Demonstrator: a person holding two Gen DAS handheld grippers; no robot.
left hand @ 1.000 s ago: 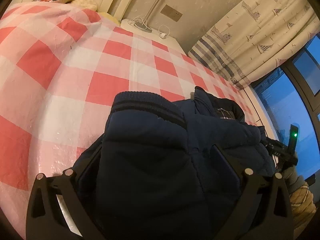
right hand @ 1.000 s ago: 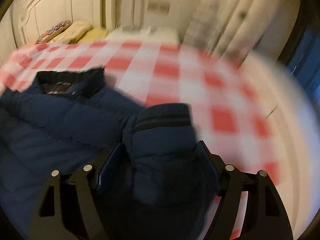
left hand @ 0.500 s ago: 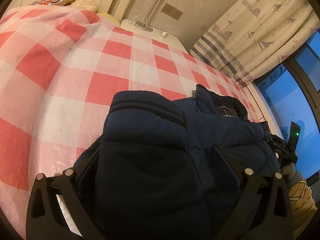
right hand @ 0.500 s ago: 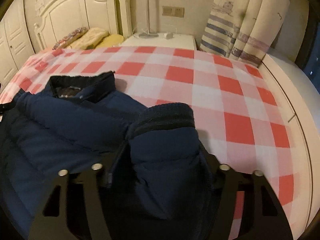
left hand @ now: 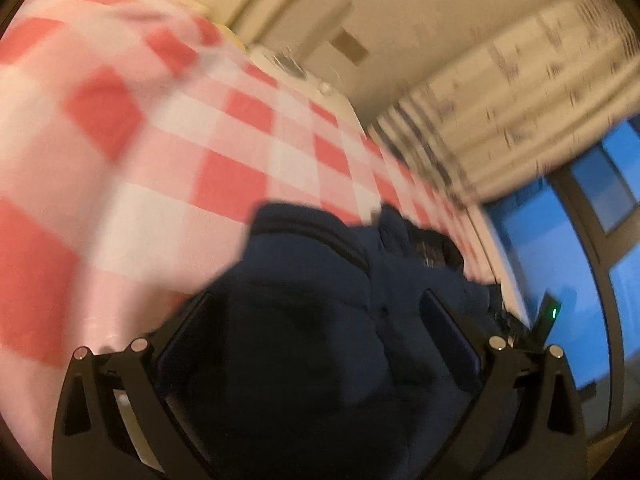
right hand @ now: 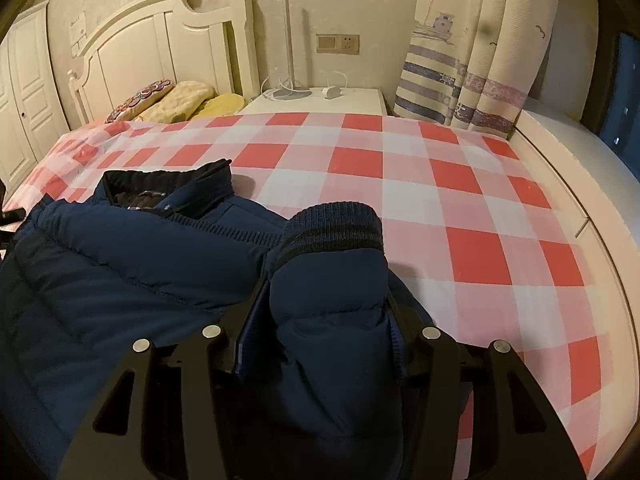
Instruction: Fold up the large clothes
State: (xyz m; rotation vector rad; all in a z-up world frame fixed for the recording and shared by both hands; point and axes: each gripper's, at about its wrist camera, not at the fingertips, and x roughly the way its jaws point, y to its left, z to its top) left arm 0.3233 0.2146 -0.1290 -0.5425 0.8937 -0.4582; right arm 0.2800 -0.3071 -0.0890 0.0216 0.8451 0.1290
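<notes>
A dark navy padded jacket lies on a bed with a red and white checked sheet. Its collar points toward the headboard. My right gripper is shut on one sleeve near its ribbed cuff. In the blurred left wrist view my left gripper is wide, with the other sleeve bulging between its fingers; its cuff points away over the sheet. The jacket body lies to the right there.
A white headboard and pillows stand at the bed's far end. A white nightstand with a lamp base is beside it. Patterned curtains hang at right, with a white ledge and windows.
My right gripper has closed tighter on its sleeve and its view has steadied and lifted. My left gripper is moving fast, its view now blurred, with the sleeve still between its fingers.
</notes>
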